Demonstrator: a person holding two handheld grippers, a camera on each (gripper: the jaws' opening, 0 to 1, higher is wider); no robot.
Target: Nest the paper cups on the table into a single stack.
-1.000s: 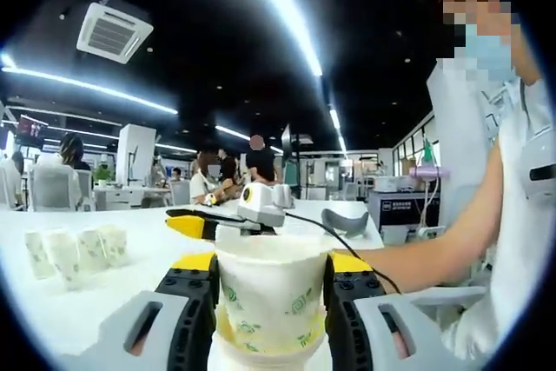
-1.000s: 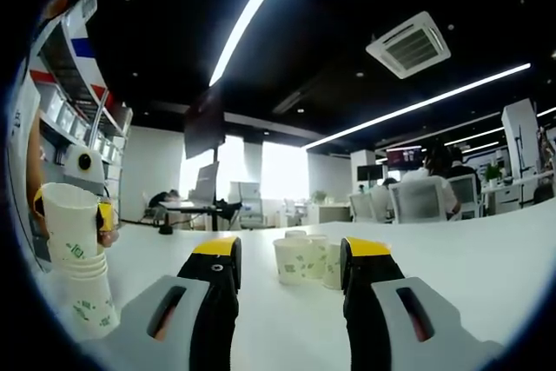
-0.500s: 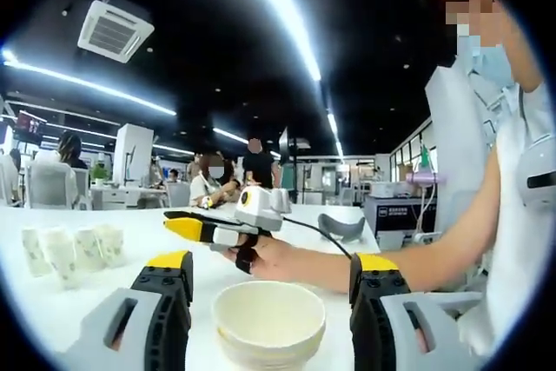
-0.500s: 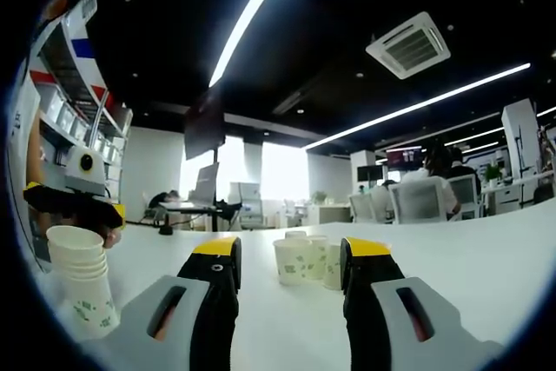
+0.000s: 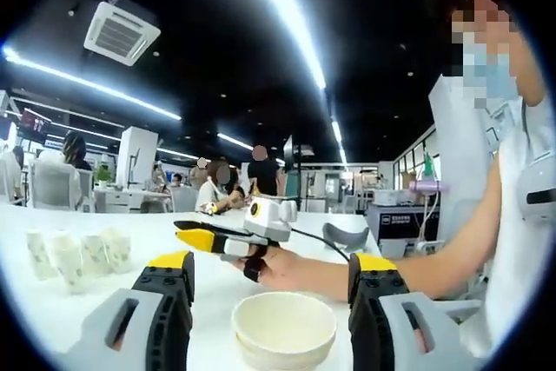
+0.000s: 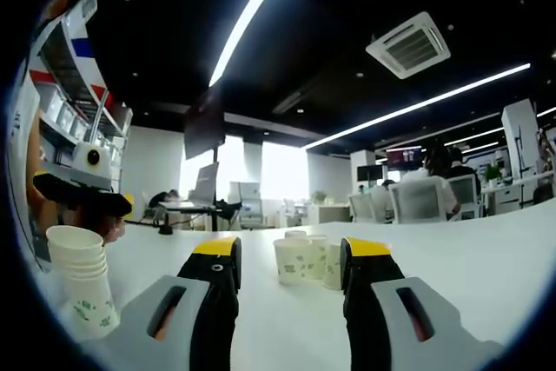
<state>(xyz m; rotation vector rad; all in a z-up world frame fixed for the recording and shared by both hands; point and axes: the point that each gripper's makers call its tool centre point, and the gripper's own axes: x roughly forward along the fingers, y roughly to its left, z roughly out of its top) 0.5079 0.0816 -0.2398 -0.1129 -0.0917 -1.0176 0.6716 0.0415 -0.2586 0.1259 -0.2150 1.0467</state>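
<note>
Released a second ago, the stack (image 5: 284, 336) stands between the spread left tool (image 5: 271, 280); right tool (image 6: 288, 254) open.

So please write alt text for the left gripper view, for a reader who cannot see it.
An open left tool frames a stack of nested white paper cups on a white table. Behind, a hand holds the right tool; loose printed paper cups cluster at left.

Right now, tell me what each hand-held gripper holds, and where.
Nothing. The left hand-held gripper is open above the cup stack; the right hand-held gripper is open too.
</note>
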